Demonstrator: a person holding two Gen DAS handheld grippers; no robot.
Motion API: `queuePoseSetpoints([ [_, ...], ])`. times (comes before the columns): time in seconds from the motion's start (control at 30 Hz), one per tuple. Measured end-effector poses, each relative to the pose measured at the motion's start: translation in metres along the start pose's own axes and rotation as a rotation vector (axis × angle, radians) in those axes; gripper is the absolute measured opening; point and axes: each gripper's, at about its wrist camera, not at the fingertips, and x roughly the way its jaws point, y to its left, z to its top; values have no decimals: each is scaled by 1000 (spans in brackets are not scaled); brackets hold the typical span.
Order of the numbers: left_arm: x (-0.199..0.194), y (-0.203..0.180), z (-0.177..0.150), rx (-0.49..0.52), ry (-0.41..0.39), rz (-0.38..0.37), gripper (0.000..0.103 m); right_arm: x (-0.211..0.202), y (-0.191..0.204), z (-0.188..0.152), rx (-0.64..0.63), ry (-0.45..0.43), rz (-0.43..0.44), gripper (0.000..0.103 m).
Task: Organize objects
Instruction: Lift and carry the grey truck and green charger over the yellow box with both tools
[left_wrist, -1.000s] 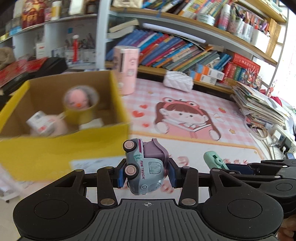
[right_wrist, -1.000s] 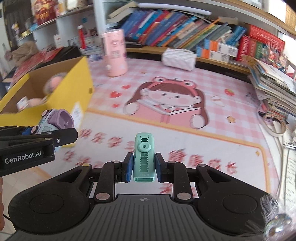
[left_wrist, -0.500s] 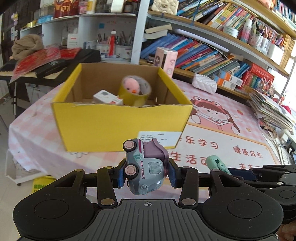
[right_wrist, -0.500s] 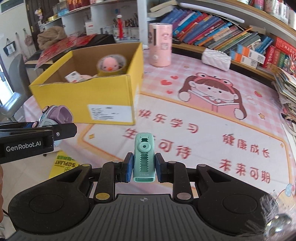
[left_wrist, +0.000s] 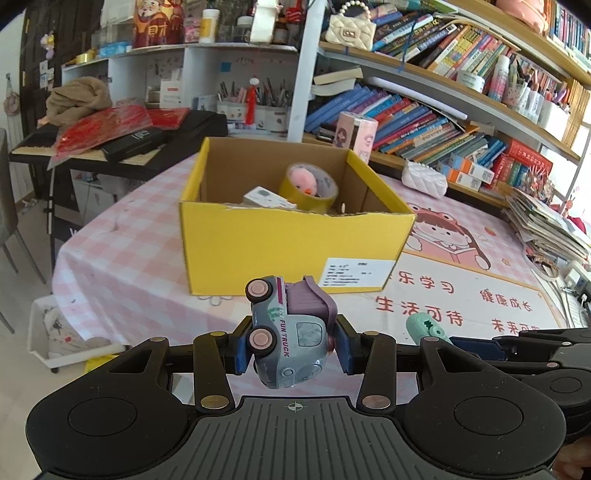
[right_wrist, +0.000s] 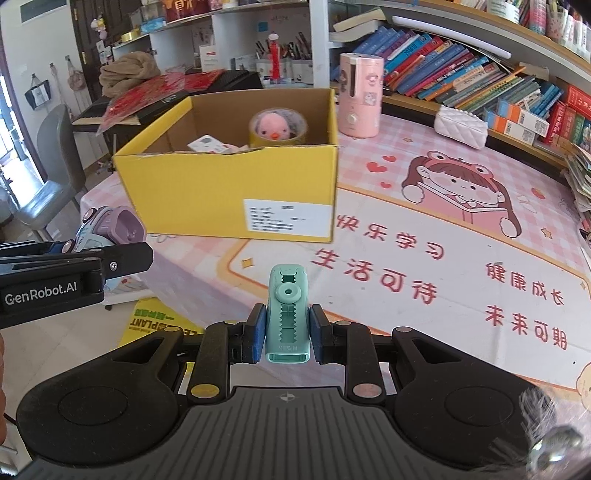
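Observation:
My left gripper (left_wrist: 291, 350) is shut on a grey-and-purple toy truck (left_wrist: 291, 332) turned on its side, wheels to the left. My right gripper (right_wrist: 287, 334) is shut on a mint-green correction-tape dispenser (right_wrist: 286, 314) standing upright between the blue pads. Both hang over the near edge of the table, short of the open yellow cardboard box (left_wrist: 288, 243), also seen as the yellow box (right_wrist: 236, 192). Inside the box lie a tape roll with a pink plush chick (left_wrist: 308, 184) and a small white packet (left_wrist: 264, 197). The truck (right_wrist: 110, 229) shows at the left of the right wrist view.
A pink checked cloth with a cartoon mat (right_wrist: 443, 240) covers the table. A pink cylinder (right_wrist: 360, 94) and a white quilted pouch (right_wrist: 460, 125) stand behind the box. Bookshelves (left_wrist: 424, 122) run along the back, magazines (left_wrist: 546, 225) pile at the right, a keyboard (left_wrist: 122, 144) sits left.
Both grippers have drawn back from the table and swung left. The yellow box, close and blurred before, now stands whole ahead of them. Truck and dispenser stay gripped.

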Motion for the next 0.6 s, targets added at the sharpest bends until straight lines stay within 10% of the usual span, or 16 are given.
queuePoseSetpoints([
  [0.6, -9, 22, 13, -25, -55, 11, 42, -5, 24, 11, -23, -45, -19, 23],
])
